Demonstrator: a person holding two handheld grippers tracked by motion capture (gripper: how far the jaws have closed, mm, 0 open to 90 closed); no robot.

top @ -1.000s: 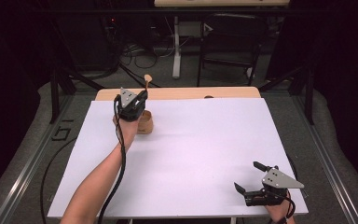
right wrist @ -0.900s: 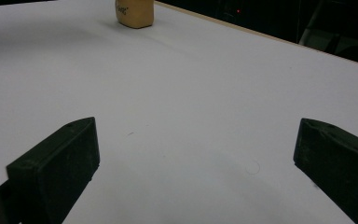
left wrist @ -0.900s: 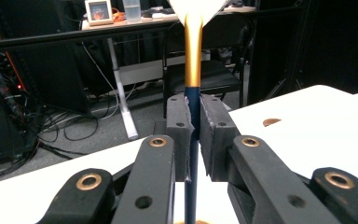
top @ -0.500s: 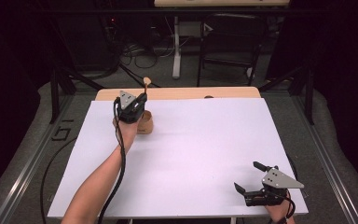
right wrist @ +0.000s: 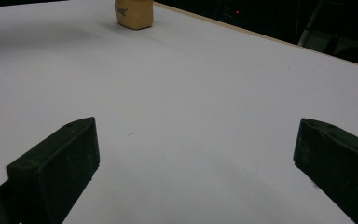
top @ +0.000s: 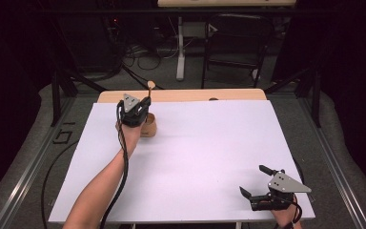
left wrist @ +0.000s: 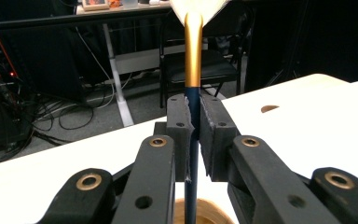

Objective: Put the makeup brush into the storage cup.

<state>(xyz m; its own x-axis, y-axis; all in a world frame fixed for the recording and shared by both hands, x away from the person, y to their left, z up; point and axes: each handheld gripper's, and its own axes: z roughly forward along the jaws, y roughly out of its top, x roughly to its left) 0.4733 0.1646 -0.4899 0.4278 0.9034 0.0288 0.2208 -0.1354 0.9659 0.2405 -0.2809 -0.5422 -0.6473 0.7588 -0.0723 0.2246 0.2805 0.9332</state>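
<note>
My left gripper [top: 144,102] [left wrist: 194,122] is at the table's far left, shut on a slim brush [top: 149,86] [left wrist: 192,51]. The brush stands upright, with a dark blue shaft, a gold collar and a pale flared tip above the jaws. Its lower end goes down into a small round wooden cup [top: 149,129] [left wrist: 205,211] directly under the gripper; the end inside is hidden. The same cup [right wrist: 134,13] shows far off in the right gripper view. My right gripper [top: 251,180] [right wrist: 198,144] rests near the front right corner, jaws wide open with nothing between them.
A white sheet [top: 209,152] covers the table, and a strip of wooden top [top: 190,95] with a small dark hole [top: 213,99] runs along the far edge. Behind the table stand a dark chair [top: 238,43], desk legs and floor cables.
</note>
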